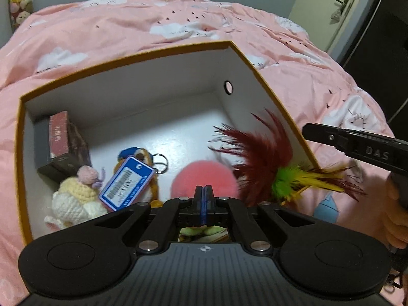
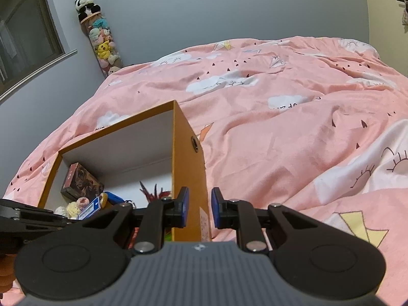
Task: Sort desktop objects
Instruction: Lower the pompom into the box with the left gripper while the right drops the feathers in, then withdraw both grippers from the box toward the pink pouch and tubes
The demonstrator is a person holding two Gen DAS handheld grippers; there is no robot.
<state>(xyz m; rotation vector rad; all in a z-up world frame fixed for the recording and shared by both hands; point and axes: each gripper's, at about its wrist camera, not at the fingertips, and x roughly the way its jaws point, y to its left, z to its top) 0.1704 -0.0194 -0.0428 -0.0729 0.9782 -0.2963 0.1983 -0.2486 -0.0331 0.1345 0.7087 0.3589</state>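
An open box [image 1: 153, 52], orange outside and white inside, sits on the pink bed cover. Inside lie a dark red card box [image 1: 60, 140], a crocheted doll [image 1: 74, 196], a blue tag on a key ring [image 1: 126, 183], a pink pompom [image 1: 204, 178] and a feather toy [image 1: 260, 158] in dark red, green and yellow, which leans over the near right rim. My left gripper [image 1: 204, 191] hangs over the box's near side, shut, with nothing visible between its pads. My right gripper [image 2: 200, 204] is open and empty beside the box's [image 2: 188, 153] right outer wall.
The pink cloud-print cover [image 2: 293, 140] spreads all around the box. A hand [image 1: 394, 204] holds the right gripper at the right edge of the left wrist view. Against the grey wall stands a column of plush toys [image 2: 102, 40]. A door [image 1: 339, 7] is at the far right.
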